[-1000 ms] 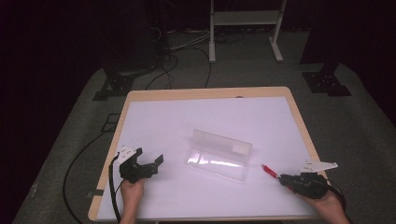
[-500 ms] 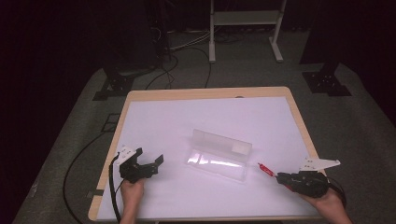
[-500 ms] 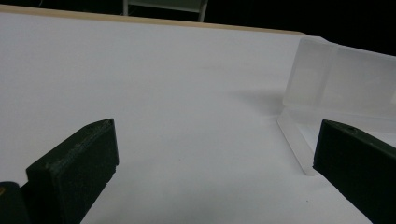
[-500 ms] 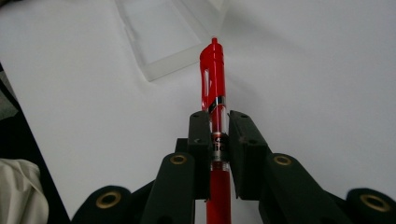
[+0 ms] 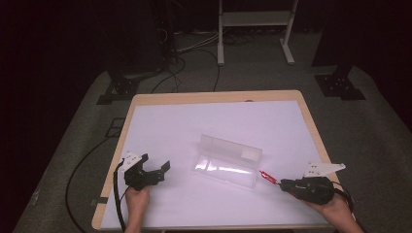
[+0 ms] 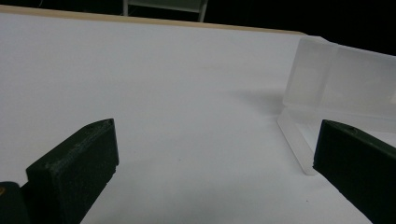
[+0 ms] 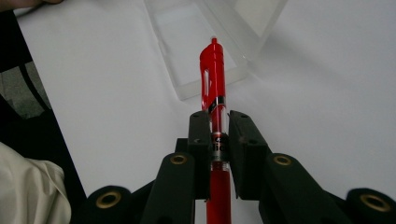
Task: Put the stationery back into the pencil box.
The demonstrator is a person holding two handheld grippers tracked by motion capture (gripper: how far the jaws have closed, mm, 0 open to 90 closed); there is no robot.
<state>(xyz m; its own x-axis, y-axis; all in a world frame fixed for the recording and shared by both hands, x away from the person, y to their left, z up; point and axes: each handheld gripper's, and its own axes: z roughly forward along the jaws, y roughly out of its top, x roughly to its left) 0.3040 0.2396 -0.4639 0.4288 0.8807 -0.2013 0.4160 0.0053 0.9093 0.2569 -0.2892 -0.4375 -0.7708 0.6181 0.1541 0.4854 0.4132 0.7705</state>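
Tabletop (image 5: pixel 160 121), white with a wooden rim, spreads under both hands. At its left, near the front edge, the left tool (image 5: pixel 158 173) sits in the person's left hand (image 5: pixel 137 196), its black body low over the white surface and its cable trailing off the front corner. Its jaws stand spread wide with nothing between them; in the left gripper view they rise at the two bottom corners with bare white surface in the gap.

Toward the middle lies the case (image 5: pixel 227 162), clear plastic and open, its lid standing up along the far side and its shallow tray flat on the surface. It is apart from the left tool; in the left gripper view its near corner (image 6: pixel 299 140) shows just beside the right-hand jaw, not touching it.

Right of the case comes the pen (image 5: pixel 267 177), red, its free end pointing at the case's right front corner and stopping just short of it. The right tool (image 5: pixel 284 184) pinches the pen around its barrel; in the right gripper view the jaws press on both sides of the clear middle part, and the pen (image 7: pixel 212 74) runs forward so that its clip end hangs over the edge of the tray. The right hand (image 5: pixel 335 206) carries this tool near the front right corner, the grey plate on top.
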